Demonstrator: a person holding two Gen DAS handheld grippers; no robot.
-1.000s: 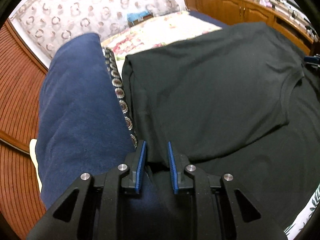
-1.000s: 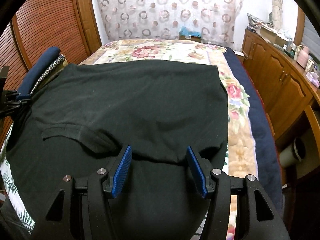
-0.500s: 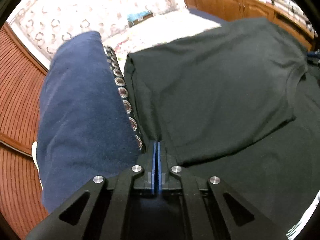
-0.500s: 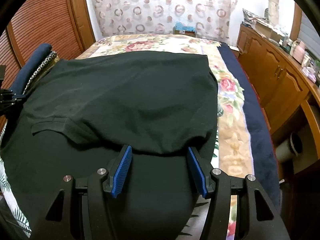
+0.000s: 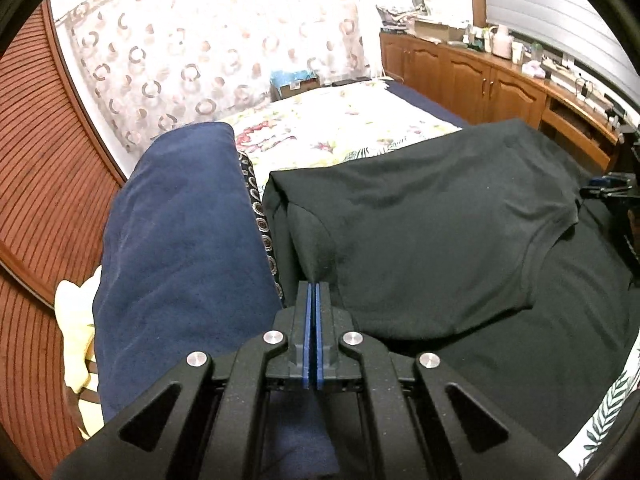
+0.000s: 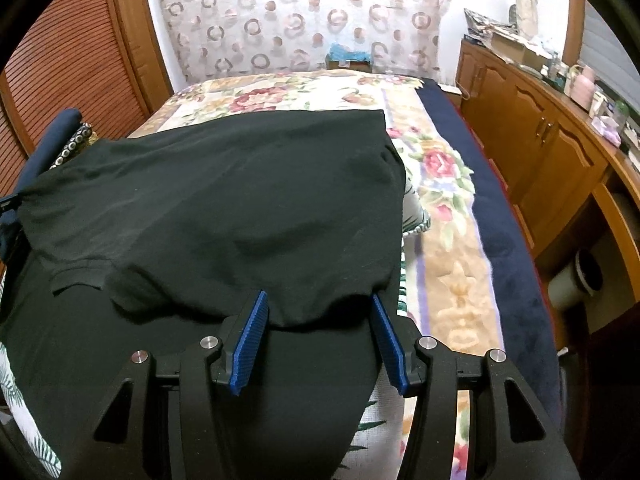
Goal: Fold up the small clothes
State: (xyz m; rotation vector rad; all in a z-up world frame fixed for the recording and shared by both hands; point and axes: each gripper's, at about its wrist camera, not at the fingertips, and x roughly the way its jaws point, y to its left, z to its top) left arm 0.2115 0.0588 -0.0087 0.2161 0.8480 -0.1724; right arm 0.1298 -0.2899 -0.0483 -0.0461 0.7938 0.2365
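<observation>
A black T-shirt [image 5: 420, 240] [image 6: 224, 208] lies on the bed with its upper part folded over the lower. My left gripper [image 5: 313, 288] is shut on the shirt's left edge, and the cloth rises in a small tent from its tips. My right gripper [image 6: 319, 296] sits at the shirt's right side, its blue fingers [image 6: 252, 332] apart and closing, with the folded edge of the shirt lying between them. The right gripper [image 5: 608, 190] shows at the far right of the left wrist view. In the right wrist view the left gripper [image 6: 8, 208] is at the far left.
A navy blanket roll [image 5: 180, 240] with a patterned trim lies along the shirt's left side, over a pale yellow cloth [image 5: 76, 320]. The floral bedspread [image 6: 440, 184] runs to the curtain. Wooden cabinets [image 6: 540, 148] line the right side. Slatted wooden doors [image 5: 36, 160] stand on the left.
My left gripper has shut on the shirt's left edge and risen, lifting the cloth with it. The right gripper's fingers have narrowed a little around the fold.
</observation>
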